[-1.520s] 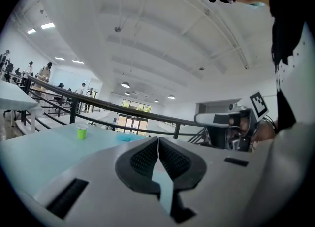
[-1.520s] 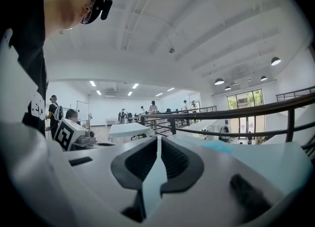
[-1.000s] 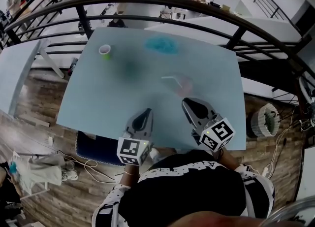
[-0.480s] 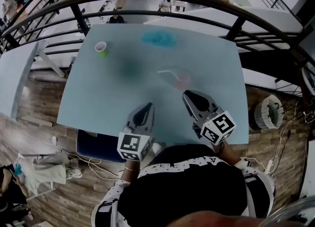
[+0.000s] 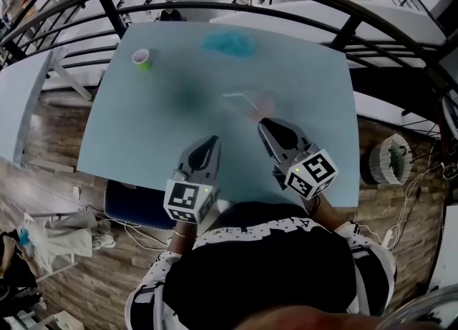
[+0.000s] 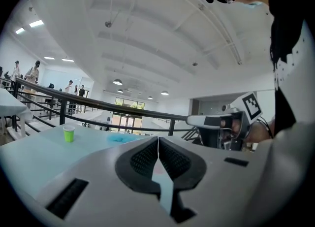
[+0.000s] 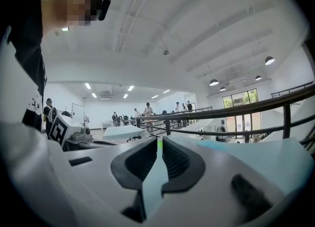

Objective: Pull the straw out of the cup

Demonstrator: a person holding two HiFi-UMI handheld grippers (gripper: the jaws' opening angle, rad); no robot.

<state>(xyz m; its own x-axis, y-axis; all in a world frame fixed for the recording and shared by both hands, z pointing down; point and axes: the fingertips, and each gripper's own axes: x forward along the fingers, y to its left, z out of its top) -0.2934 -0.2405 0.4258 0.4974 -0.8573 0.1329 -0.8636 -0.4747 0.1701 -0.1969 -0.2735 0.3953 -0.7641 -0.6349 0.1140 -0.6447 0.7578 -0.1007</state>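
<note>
pale blue tabletop (image 5: 143,128) in the head view bears a clear pinkish plastic cup (image 5: 263,104) with a white bent straw (image 5: 236,95) standing in it, just ahead of the right gripper (image 5: 266,127), the left gripper (image 5: 211,142) farther off; the left gripper view shows its jaws pressed together on nothing; the right gripper view shows its jaws all but touching, empty.

Table (image 5: 143,142): green cup (image 5: 142,59), blue patch (image 5: 229,44), pink cup (image 5: 263,104).
</note>
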